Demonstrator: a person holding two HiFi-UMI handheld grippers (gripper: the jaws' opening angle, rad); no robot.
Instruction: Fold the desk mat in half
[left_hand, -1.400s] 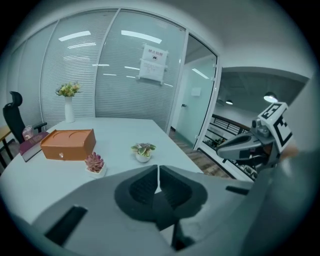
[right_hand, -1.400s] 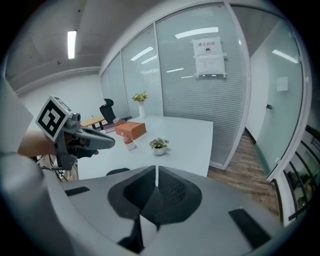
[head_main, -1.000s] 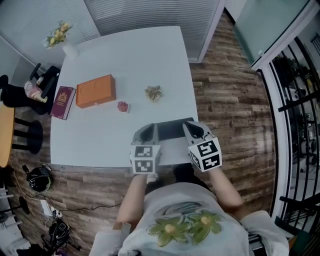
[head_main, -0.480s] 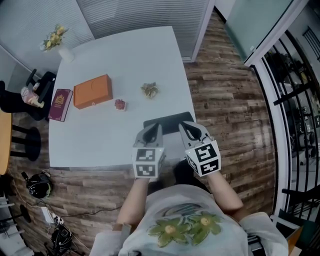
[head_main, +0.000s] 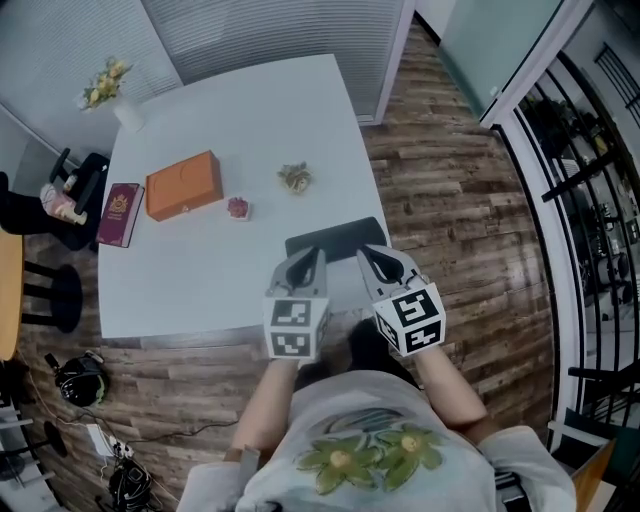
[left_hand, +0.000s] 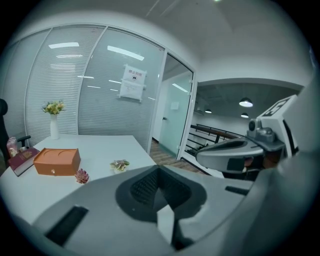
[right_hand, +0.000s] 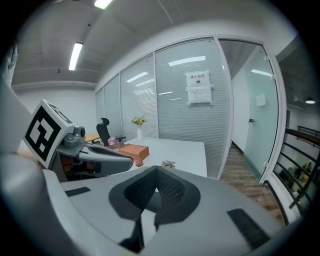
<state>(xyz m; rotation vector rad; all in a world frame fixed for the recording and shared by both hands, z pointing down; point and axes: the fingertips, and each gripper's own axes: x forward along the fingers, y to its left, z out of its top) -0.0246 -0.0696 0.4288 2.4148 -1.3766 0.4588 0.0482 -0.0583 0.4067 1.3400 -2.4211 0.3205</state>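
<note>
A dark desk mat (head_main: 335, 238) lies flat near the front right corner of the white table (head_main: 200, 280). Both grippers are side by side at its near edge. My left gripper (head_main: 312, 258) points at the mat's left half and my right gripper (head_main: 370, 256) at its right half. The jaws of both are closed, as the left gripper view (left_hand: 159, 167) and right gripper view (right_hand: 157, 168) show. Both are held level, low over the table. The mat's near edge is hidden under them, and I see no grip on it.
An orange box (head_main: 184, 184), a dark red book (head_main: 120, 213), a small red ornament (head_main: 238, 207) and a dried flower (head_main: 295, 178) sit farther back. A vase of flowers (head_main: 110, 85) stands at the far left corner. Wood floor and a railing (head_main: 590, 200) lie to the right.
The two grippers have drawn a little closer together over the mat's near edge. The head camera has shifted; the mat itself looks unmoved.
</note>
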